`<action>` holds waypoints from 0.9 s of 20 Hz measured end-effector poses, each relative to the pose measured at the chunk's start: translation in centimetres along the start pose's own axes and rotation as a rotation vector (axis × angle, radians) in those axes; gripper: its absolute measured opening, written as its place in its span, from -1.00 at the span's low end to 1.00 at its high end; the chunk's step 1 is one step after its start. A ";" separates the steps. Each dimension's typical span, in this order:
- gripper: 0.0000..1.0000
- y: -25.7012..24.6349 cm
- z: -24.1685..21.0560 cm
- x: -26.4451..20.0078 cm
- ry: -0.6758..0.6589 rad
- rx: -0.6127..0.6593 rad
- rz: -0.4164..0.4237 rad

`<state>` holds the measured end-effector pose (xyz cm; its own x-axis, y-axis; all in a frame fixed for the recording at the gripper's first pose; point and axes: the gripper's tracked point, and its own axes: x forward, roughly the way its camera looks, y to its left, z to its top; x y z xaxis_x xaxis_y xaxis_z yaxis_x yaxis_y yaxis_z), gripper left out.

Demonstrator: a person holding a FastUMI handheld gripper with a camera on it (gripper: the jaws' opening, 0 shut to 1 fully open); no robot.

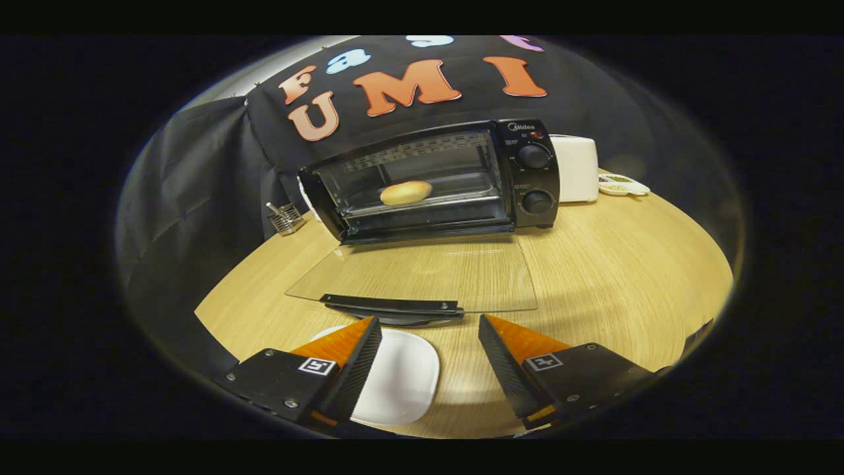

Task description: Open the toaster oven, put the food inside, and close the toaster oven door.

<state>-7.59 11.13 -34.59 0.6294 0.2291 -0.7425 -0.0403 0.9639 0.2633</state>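
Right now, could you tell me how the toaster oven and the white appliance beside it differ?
The toaster oven is black, with a glass door folded down flat and a bread roll inside; the white appliance is closed and plain. The oven shows two knobs; the white appliance shows none. Both stand on the wooden table, well beyond the open gripper.

The camera rides on the gripper, looking forward and slightly down along its spread, empty jaws. It faces the toaster oven from nearby, above the tabletop.
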 end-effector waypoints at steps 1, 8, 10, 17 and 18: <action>0.77 0.1 -0.2 0.4 0.010 0.002 0.000; 0.77 1.6 2.6 0.2 -0.034 -0.049 0.012; 0.77 2.0 4.2 -0.2 -0.069 -0.063 0.020; 0.78 3.1 9.8 -1.0 -0.164 -0.011 0.059; 0.79 3.2 10.6 -0.8 -0.176 -0.012 0.063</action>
<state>-0.02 12.60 -26.61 0.7512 0.2625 -0.6056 -0.0919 0.9502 0.2978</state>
